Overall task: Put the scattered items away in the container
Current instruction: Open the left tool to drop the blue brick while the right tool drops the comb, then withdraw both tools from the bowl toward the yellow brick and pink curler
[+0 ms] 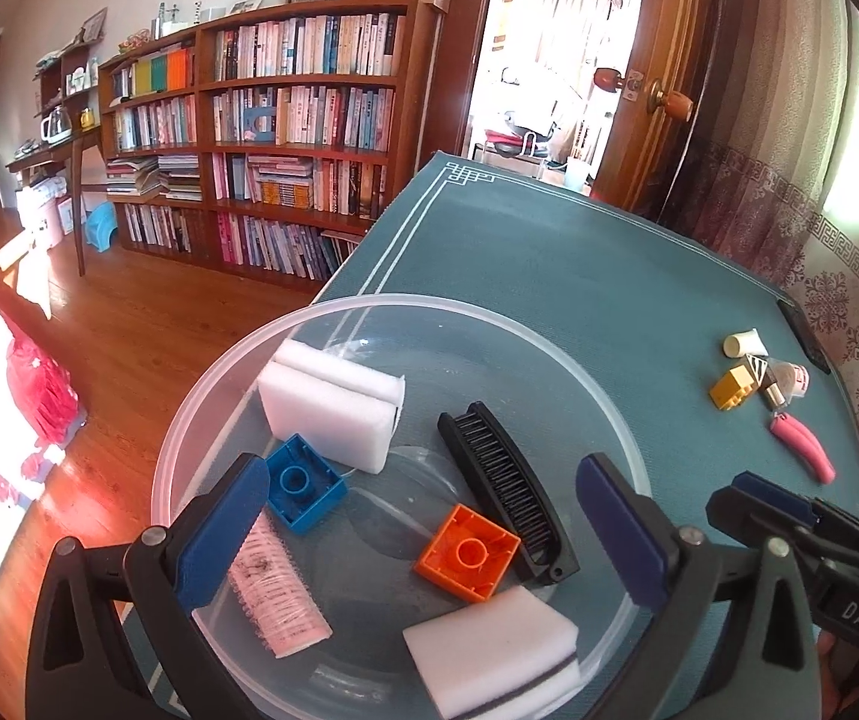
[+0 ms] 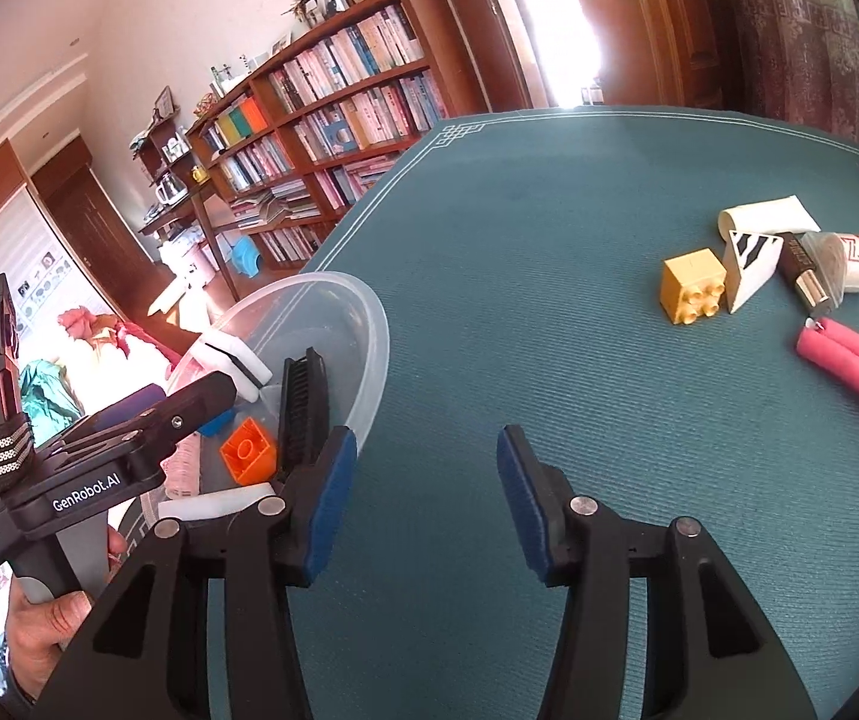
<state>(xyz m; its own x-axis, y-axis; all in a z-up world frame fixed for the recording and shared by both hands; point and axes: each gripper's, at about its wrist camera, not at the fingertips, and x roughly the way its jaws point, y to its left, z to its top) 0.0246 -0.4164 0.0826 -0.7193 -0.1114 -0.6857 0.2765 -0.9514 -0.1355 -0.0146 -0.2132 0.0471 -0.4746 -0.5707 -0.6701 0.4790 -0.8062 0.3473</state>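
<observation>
Your left gripper hangs over the clear bowl, jaws spread wide, nothing between them. Your right gripper sits over bare teal mat just right of the bowl, jaws likewise wide, holding nothing.

In the bowl: two white sponges, blue brick, orange brick, black comb, pink roller.

On the mat, well apart from the bowl, clustered at far right: yellow brick, white tube, striped wedge, bagged plug, pink-handled clippers.
</observation>
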